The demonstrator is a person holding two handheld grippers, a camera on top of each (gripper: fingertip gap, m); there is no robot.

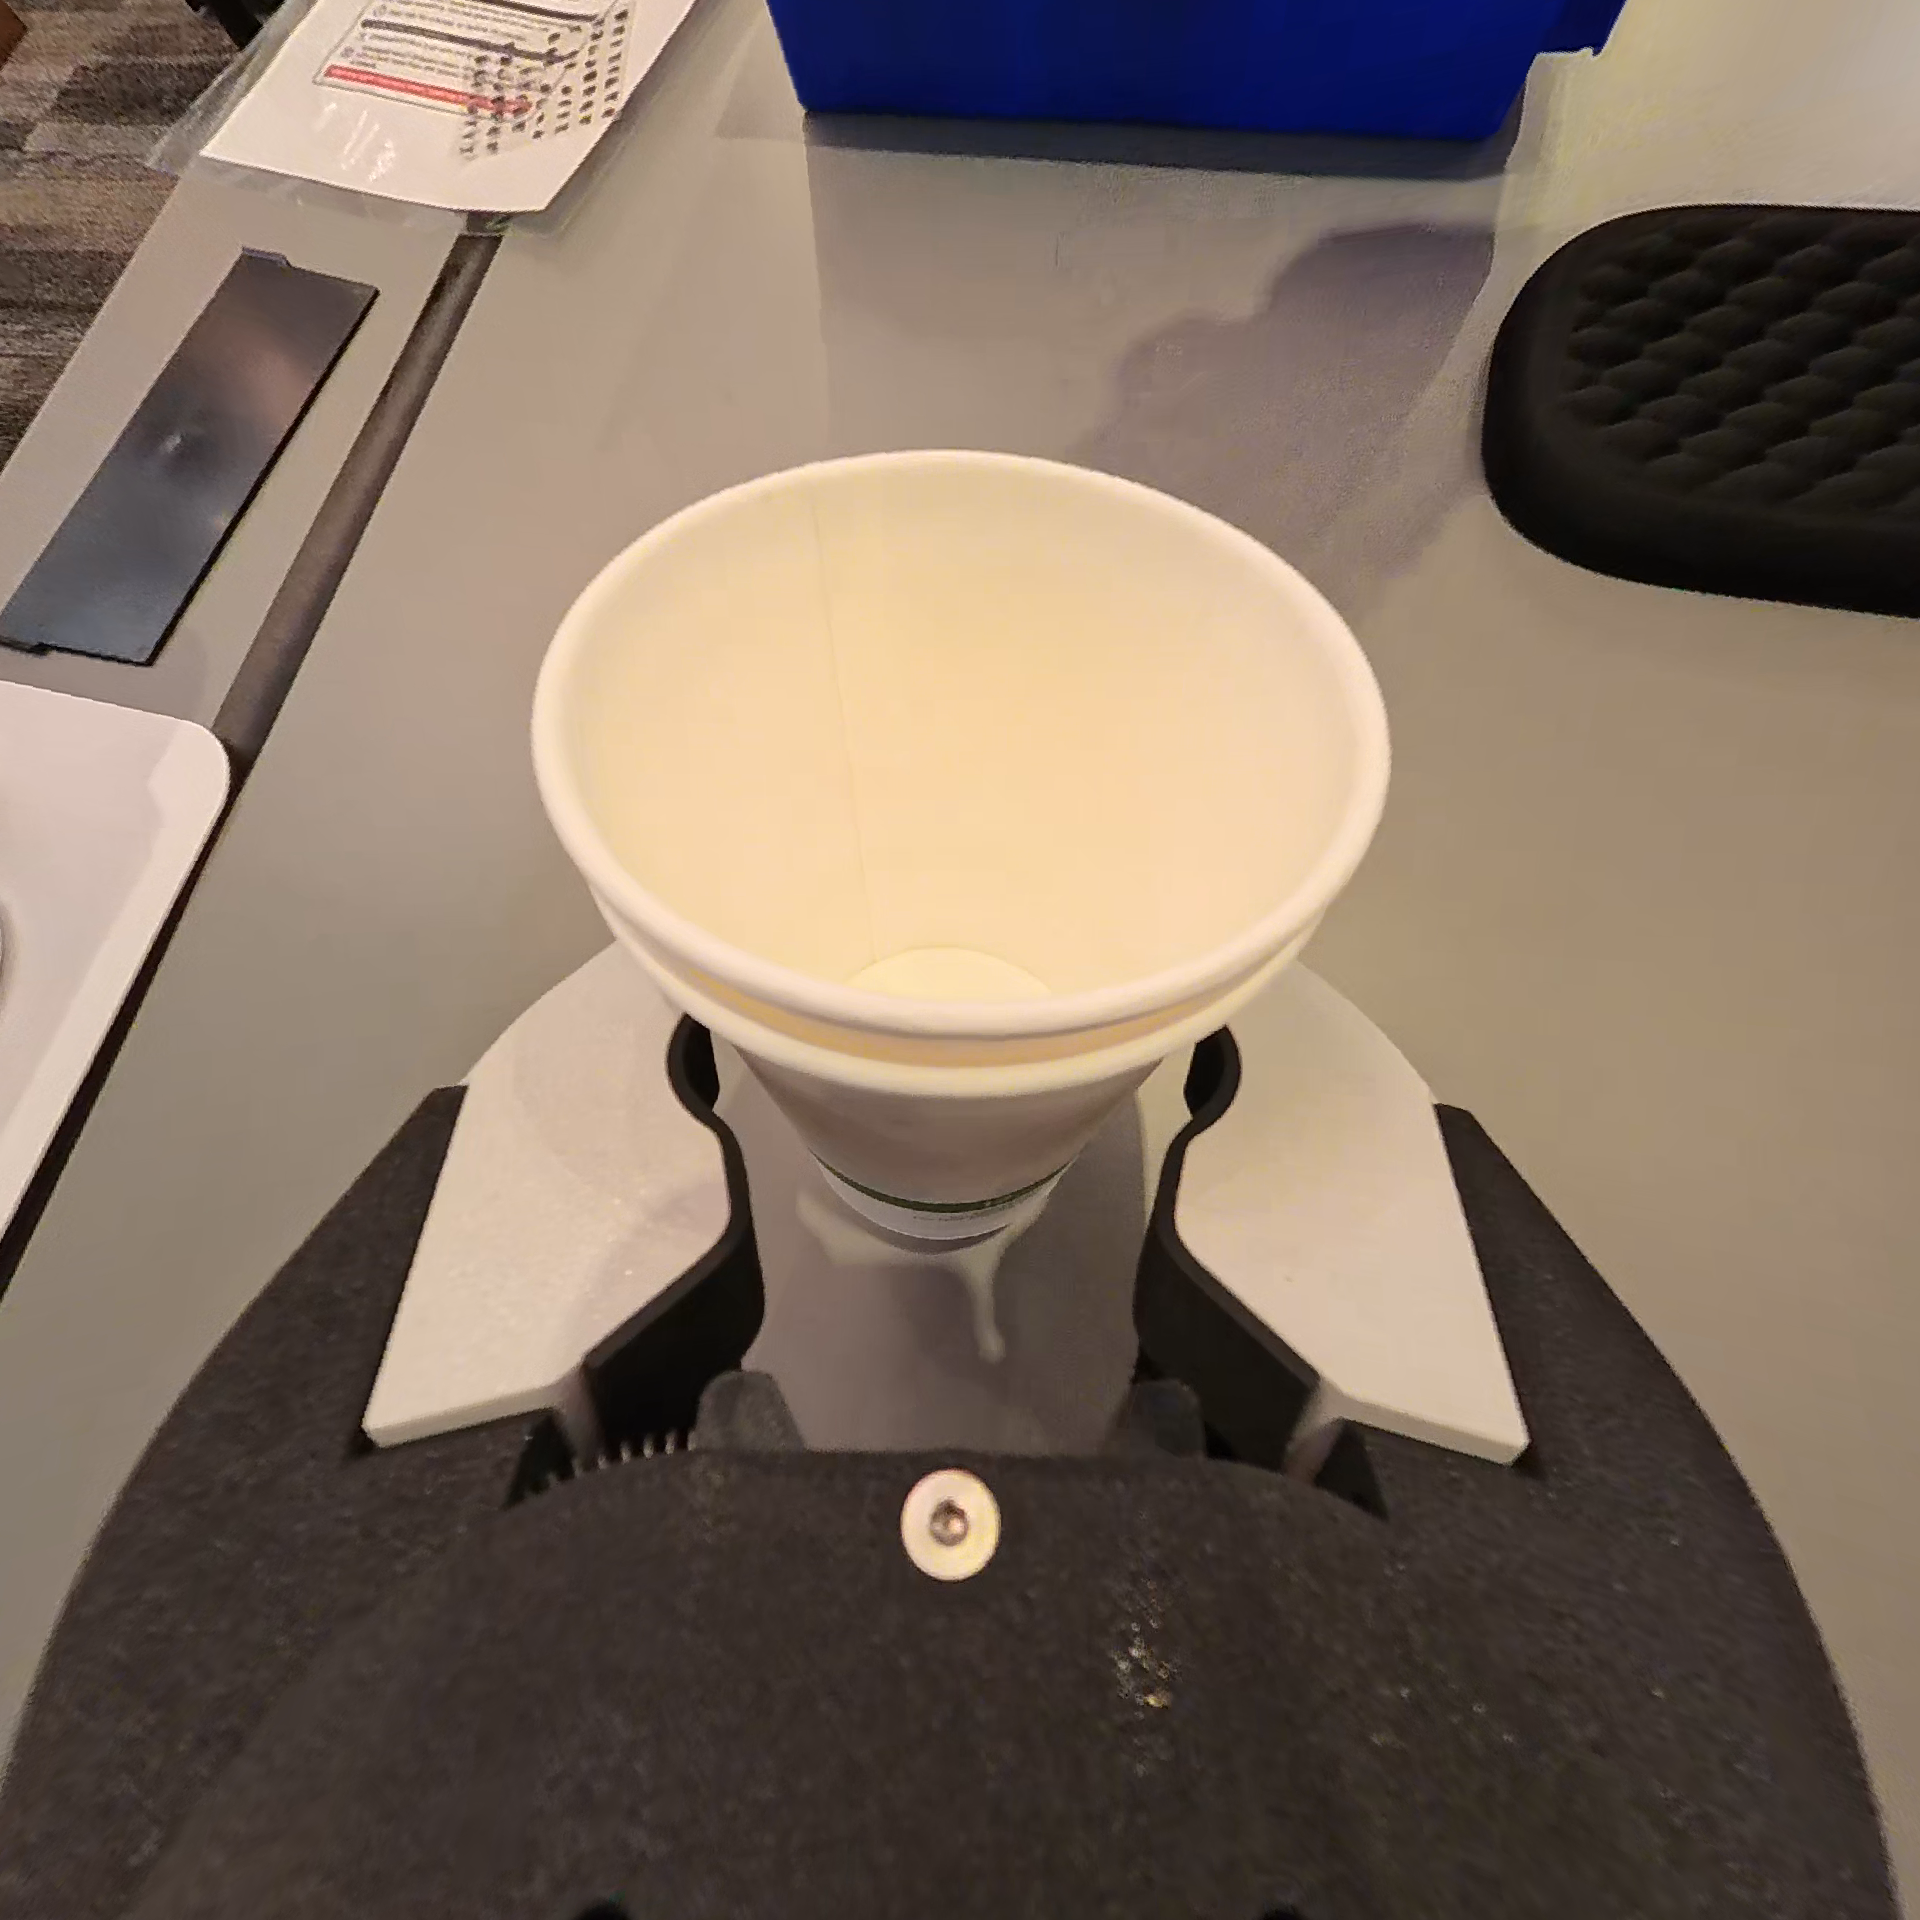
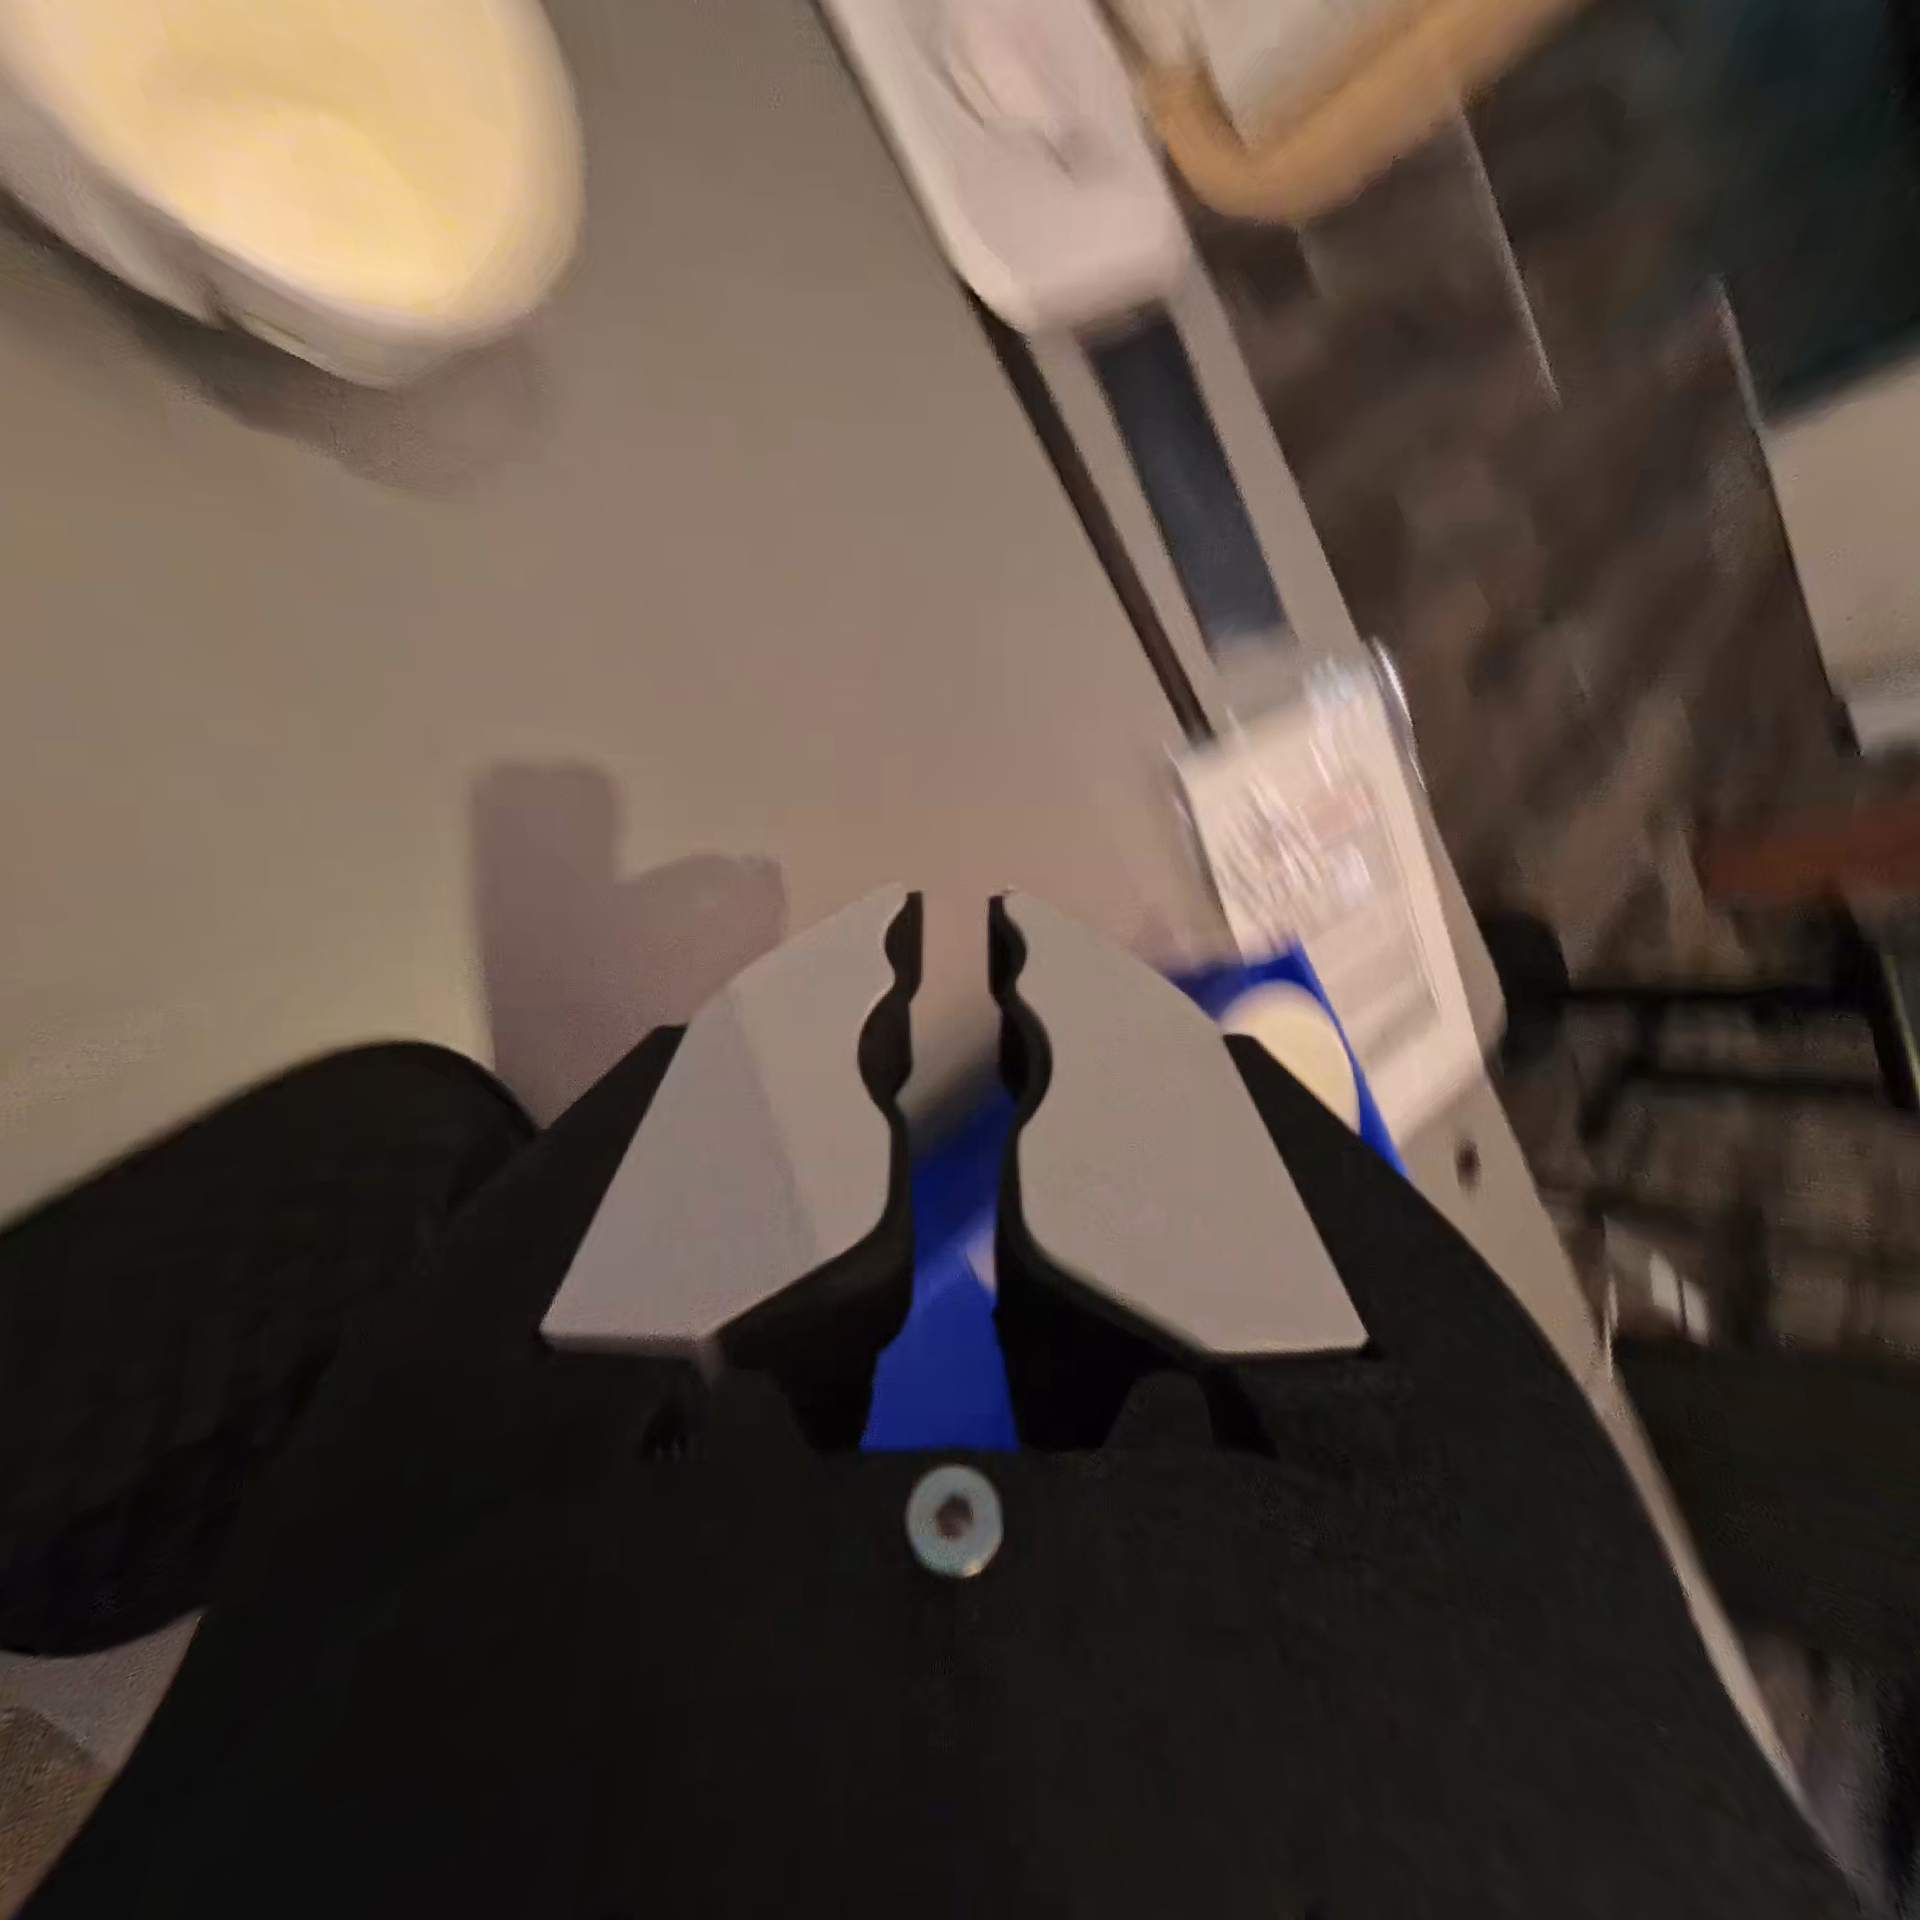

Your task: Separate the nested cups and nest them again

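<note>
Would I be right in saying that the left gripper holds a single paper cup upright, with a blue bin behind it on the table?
Not quite: the left wrist view shows two rims stacked one just above the other, so the left gripper holds two nested paper cups, not one. They are upright, and the blue bin does stand behind them on the table.

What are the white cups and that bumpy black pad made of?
The white cups look like matte paper: thin rolled rims and a glued seam running down the inside wall. The bumpy black pad seems to be soft foam or rubber, dull and dimpled all over, though the look alone leaves that open.
</note>
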